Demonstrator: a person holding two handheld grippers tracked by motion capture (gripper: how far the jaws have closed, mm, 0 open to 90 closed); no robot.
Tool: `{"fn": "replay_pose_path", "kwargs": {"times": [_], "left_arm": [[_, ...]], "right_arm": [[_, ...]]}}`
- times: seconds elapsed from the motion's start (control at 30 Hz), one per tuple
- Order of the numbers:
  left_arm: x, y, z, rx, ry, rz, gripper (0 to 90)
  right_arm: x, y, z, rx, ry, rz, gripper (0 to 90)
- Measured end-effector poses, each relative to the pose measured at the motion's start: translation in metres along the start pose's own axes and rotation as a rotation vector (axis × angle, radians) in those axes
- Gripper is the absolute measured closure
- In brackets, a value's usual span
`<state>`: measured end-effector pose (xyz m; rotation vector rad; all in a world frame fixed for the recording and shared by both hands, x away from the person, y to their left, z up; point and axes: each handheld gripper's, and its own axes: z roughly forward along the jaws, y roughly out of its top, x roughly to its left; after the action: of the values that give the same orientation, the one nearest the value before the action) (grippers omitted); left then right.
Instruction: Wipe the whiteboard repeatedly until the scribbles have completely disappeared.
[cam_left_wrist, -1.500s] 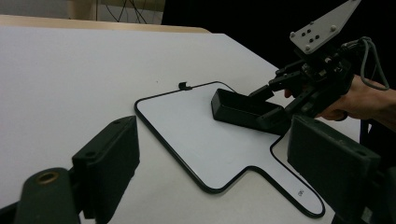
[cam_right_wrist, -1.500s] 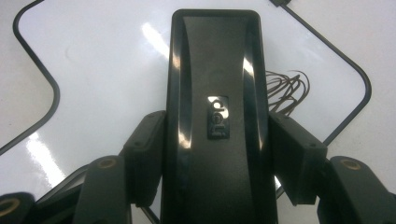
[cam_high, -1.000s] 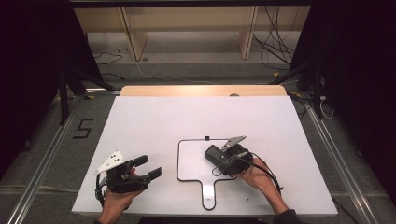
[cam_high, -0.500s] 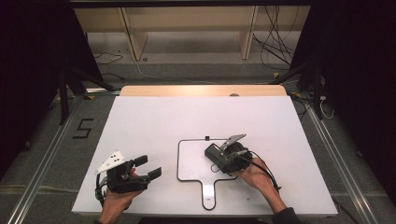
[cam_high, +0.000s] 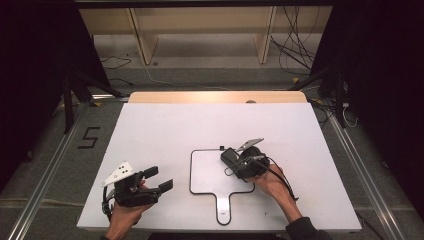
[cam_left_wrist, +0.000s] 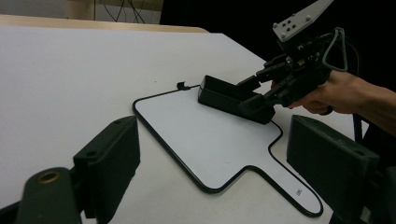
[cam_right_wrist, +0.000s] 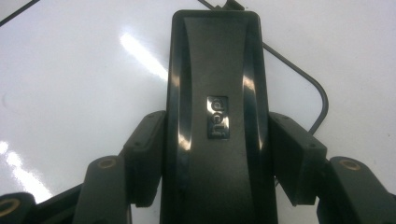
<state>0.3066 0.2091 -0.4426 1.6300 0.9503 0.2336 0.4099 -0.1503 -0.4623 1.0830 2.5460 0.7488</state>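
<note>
Two grippers are at work. The right gripper (cam_high: 235, 161) has its jaws pressed on both sides of a black eraser (cam_right_wrist: 217, 112), holding it down on the small whiteboard (cam_high: 210, 170). The left gripper (cam_high: 159, 180) waits beside the board with its jaws wide and nothing between them. I think the wiping step is in hand; next the eraser needs a flat, steady slide. The eraser is shiny hard plastic, long with rounded corners. The board is smooth, glossy white, black-edged, with a handle, flat on the white tabletop (cam_high: 165, 130).
</note>
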Motion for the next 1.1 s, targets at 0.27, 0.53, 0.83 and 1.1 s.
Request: {"fn": "replay_pose_path", "kwargs": {"times": [0.27,0.53,0.83,1.1], "left_arm": [[-0.001,0.0,0.0,0.001,-0.001,0.0,16.6],[0.0,0.0,0.0,0.0,-0.001,0.001,16.6],[0.0,0.0,0.001,0.001,0.0,-0.001,16.6],[0.0,0.0,0.0,-0.001,-0.003,-0.003,16.6]], "right_arm": [[0.014,0.001,-0.002,0.016,0.034,-0.051,41.5],[-0.007,0.007,0.005,0.008,-0.018,0.02,41.5],[0.018,0.001,-0.003,0.032,0.043,-0.066,41.4],[-0.007,0.006,0.004,0.012,0.006,0.018,41.4]]}}
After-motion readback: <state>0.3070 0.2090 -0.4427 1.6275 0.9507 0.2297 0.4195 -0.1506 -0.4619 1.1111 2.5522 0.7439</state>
